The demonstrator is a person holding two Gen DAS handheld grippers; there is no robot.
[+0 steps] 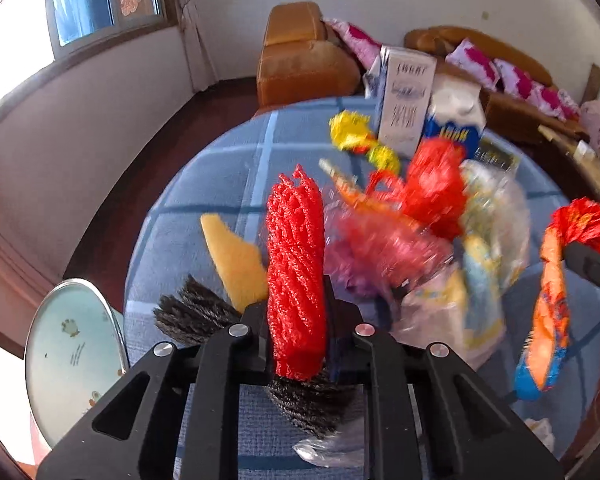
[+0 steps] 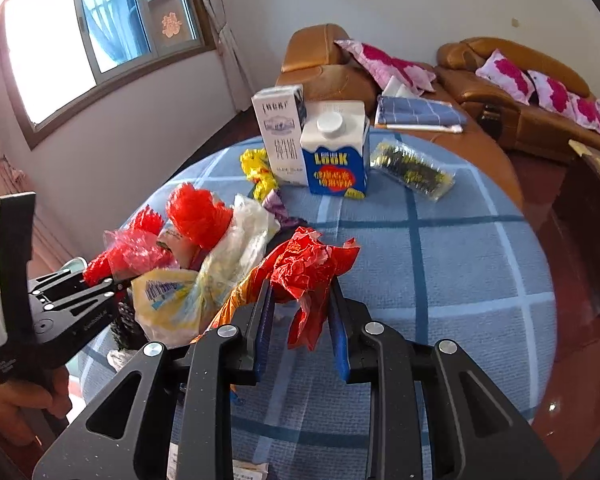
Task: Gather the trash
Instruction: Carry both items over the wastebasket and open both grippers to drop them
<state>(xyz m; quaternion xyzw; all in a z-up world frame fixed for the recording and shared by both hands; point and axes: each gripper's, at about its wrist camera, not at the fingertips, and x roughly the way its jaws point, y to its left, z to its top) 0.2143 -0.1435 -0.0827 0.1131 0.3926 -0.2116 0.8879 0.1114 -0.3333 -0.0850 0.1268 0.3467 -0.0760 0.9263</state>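
Note:
In the left wrist view my left gripper (image 1: 296,312) is shut on an upright red foam net sleeve (image 1: 296,264). A black foam net (image 1: 192,314) and a yellow sponge piece (image 1: 236,260) lie just under and beside it. A blurred heap of plastic bags and red netting (image 1: 428,216) sits to the right. In the right wrist view my right gripper (image 2: 302,296) is shut on a crumpled red and orange wrapper (image 2: 312,264), lifted off the cloth. The left gripper (image 2: 96,284) shows at the left with the red net (image 2: 100,266); the right gripper (image 1: 592,268) shows at the right edge of the left wrist view with its wrapper (image 1: 552,312).
A round table under a blue plaid cloth (image 2: 460,264) carries two milk cartons (image 2: 282,136) (image 2: 336,156), a shiny snack packet (image 2: 412,170) and a yellow net (image 2: 256,172). A pale round stool (image 1: 72,356) stands at the table's left. Brown sofas (image 2: 328,68) line the far wall.

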